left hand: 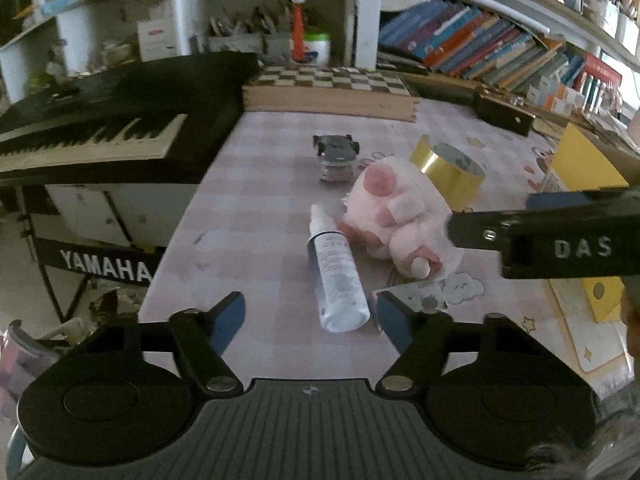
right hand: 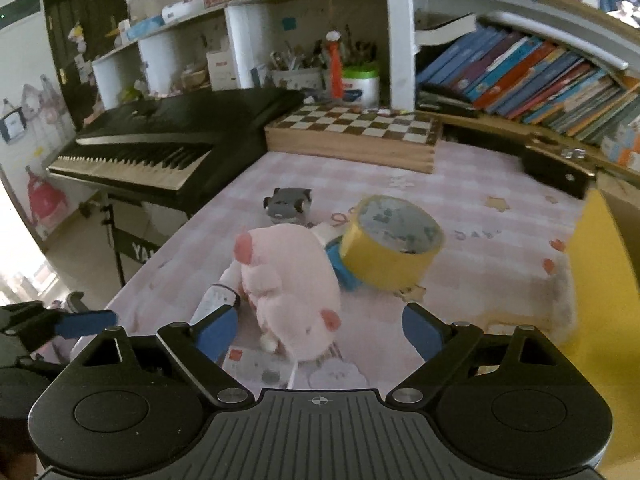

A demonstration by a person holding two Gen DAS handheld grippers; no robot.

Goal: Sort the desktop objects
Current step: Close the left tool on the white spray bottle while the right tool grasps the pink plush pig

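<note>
Approach step: your left gripper (left hand: 306,314) has open fingers flanking the spray bottle (left hand: 335,276) lying on the table (left hand: 260,200); your right gripper (right hand: 320,334), wide, straddles the pink plush (right hand: 288,284). Next, close squarely.

L gripper (left hand: 306,316) tilted down, jaws apart, nothing pressed betw pads. R gripper (right hand: 320,330) same tilt, jaws wide, pads free.

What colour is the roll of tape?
Shiny gold-yellow tape, clearest in the right wrist view.
</note>
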